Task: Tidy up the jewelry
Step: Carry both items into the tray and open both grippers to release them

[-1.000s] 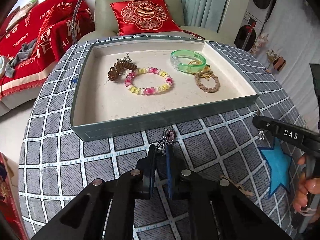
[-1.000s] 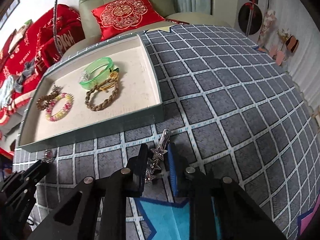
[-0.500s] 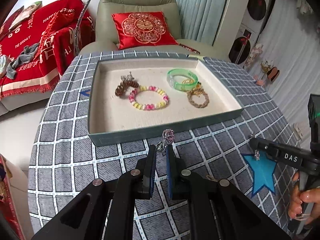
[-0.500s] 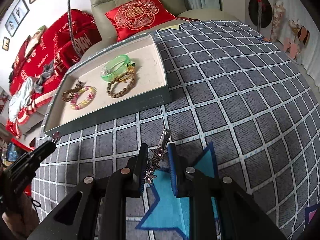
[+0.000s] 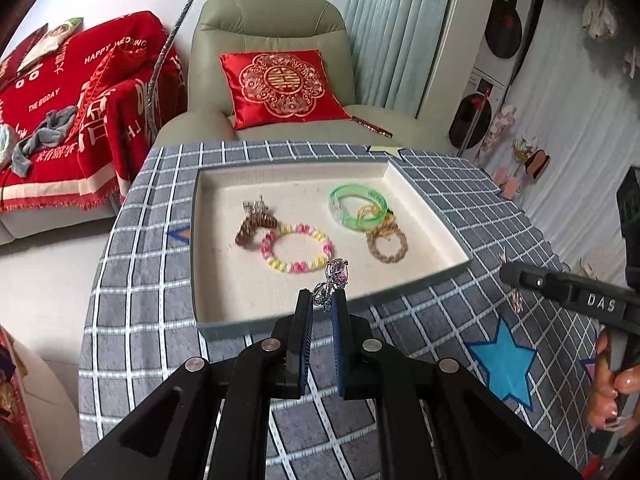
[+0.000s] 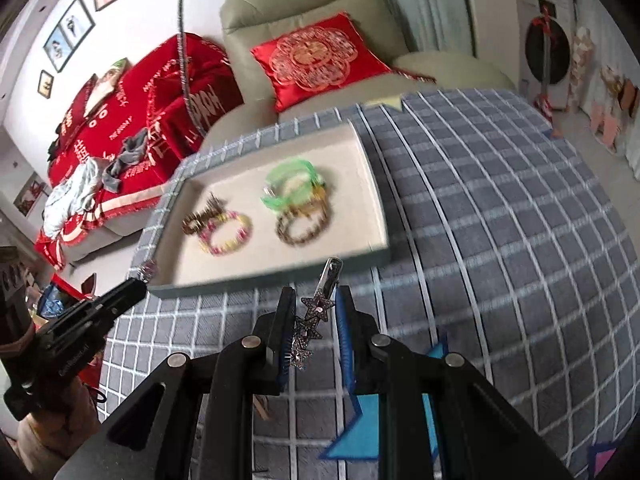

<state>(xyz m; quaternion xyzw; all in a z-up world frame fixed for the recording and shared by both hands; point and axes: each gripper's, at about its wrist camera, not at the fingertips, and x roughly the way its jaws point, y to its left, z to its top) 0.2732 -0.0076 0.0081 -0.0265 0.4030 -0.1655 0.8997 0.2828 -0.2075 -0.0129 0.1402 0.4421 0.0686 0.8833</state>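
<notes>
Each camera sits on its gripper and looks forward and downward over the table (image 5: pixel 132 288) toward the armchair (image 5: pixel 272 20). The left view looks from near the table's front edge, straight at the tray (image 5: pixel 200 248). The right view looks from further right. Both share the tray and the armchair.

Sage-green armchair (image 5: pixel 276 36) behind desk (image 5: pixel 132 280), red embroidered cushion (image 5: pixel 282 82) on seat. Red printed throw (image 5: pixel 60 120) over sofa at left. Pale curtain (image 5: pixel 392 28) at right. Framed pictures (image 6: pixel 74 28) on white wall. Grey checked cloth covers desk.
</notes>
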